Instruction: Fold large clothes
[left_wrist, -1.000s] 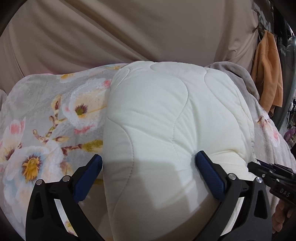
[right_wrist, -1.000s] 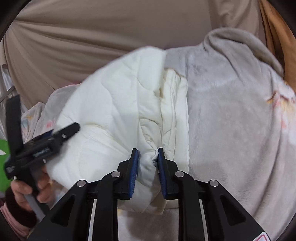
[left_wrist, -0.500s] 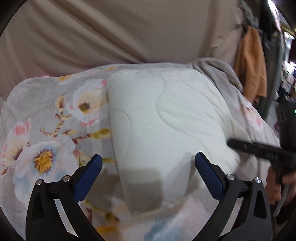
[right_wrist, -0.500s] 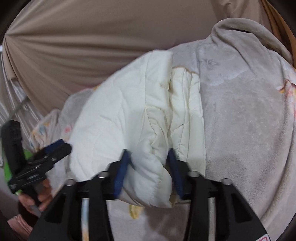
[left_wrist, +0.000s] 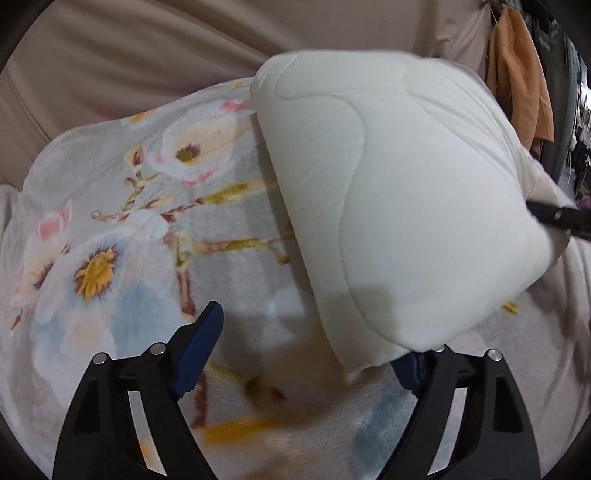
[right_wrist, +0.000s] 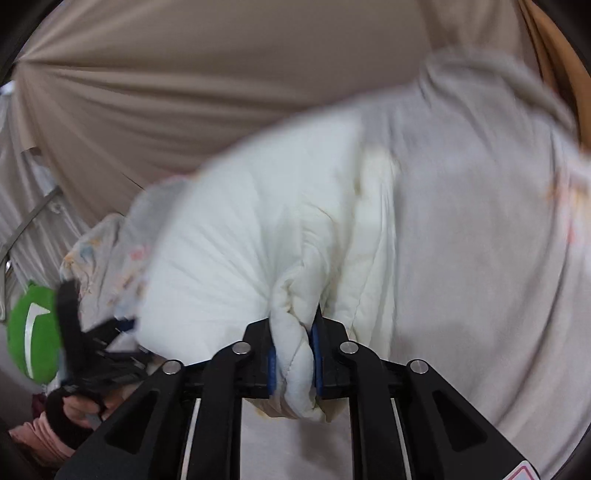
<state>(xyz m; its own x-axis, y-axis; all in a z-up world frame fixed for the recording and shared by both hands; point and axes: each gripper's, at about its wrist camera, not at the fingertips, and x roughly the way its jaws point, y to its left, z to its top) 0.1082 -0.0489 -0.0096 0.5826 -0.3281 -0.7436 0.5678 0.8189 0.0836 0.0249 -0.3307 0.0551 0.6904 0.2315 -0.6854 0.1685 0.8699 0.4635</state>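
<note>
A cream quilted garment (left_wrist: 399, 192) lies over a grey blanket (left_wrist: 140, 236) printed with pink, white and yellow flowers; beige curtain (right_wrist: 207, 81) behind.

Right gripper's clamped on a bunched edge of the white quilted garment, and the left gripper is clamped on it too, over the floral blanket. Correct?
Not quite. The left gripper is open, its jaws spread wide and gripping nothing, as the left wrist view shows. The right gripper is indeed clamped on a bunched edge of the white quilted garment, over the floral blanket.
</note>
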